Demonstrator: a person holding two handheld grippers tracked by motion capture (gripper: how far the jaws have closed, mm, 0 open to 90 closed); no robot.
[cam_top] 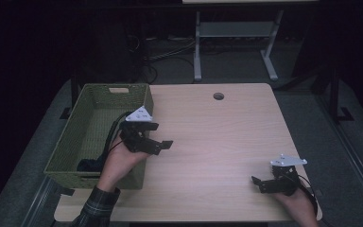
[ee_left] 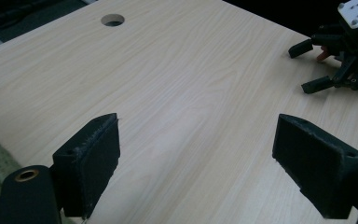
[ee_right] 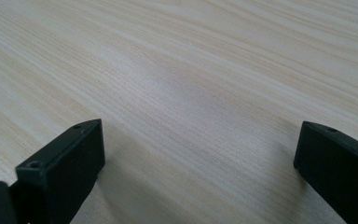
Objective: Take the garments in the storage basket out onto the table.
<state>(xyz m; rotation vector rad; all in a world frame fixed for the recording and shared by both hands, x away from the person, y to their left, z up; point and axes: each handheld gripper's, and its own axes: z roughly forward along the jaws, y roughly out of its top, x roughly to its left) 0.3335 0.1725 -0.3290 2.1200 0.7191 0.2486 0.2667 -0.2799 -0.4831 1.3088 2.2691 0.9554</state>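
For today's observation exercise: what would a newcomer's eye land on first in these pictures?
The green woven basket on the table's left edge, with something dark lying in its near corner. Then the two open black tongs: the left tongs beside the basket, the right tongs near the table's front right corner.

Light wood table (cam_top: 217, 142), round cable hole (cam_top: 219, 96) at far edge; desk frame (cam_top: 236, 42) behind.

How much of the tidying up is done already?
It looks nearly finished. A dark thing lies in the green basket. The left gripper and right gripper both have open jaws holding nothing, over the bare wooden table. Nothing seems left to pick up.
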